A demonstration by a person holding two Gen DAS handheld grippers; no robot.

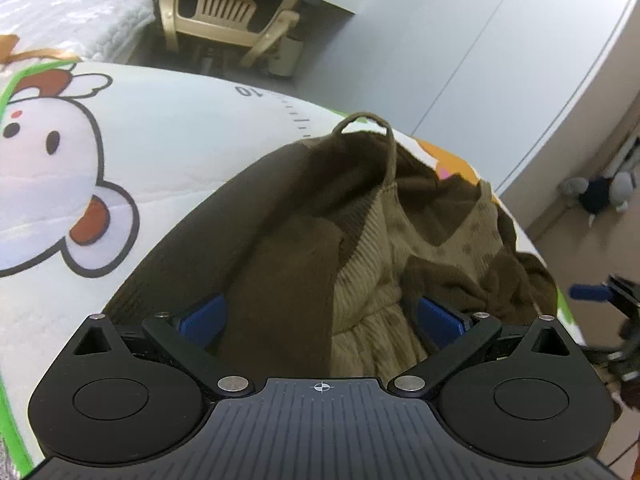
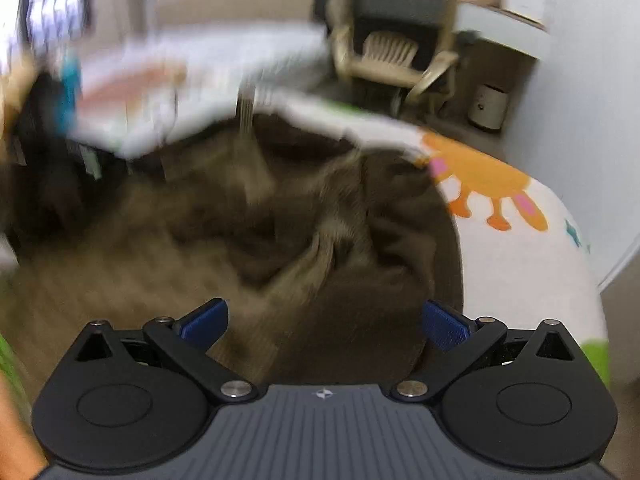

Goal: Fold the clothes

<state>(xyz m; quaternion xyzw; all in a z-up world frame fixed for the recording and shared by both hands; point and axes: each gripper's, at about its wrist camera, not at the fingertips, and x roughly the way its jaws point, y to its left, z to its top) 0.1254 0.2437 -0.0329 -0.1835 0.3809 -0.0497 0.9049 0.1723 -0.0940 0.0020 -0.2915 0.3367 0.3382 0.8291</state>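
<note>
A brown garment (image 1: 304, 216) with a lighter ribbed lining and a thin strap loop (image 1: 364, 120) lies bunched on a white cartoon-print mat (image 1: 168, 152). My left gripper (image 1: 322, 318) hovers just over its near part, open, blue fingers (image 1: 204, 320) spread wide with cloth beneath them but not pinched. In the right wrist view the same brown garment (image 2: 280, 220) is heavily blurred. My right gripper (image 2: 326, 322) stands open above it, nothing between its fingers. The right gripper's blue tip also shows at the far right of the left wrist view (image 1: 592, 292).
The mat (image 2: 516, 248) carries an orange sun print and a green border and ends at a grey floor (image 1: 420, 40). A beige plastic chair (image 1: 228, 12) stands beyond the mat. A stuffed toy (image 1: 600, 194) lies on the floor at right.
</note>
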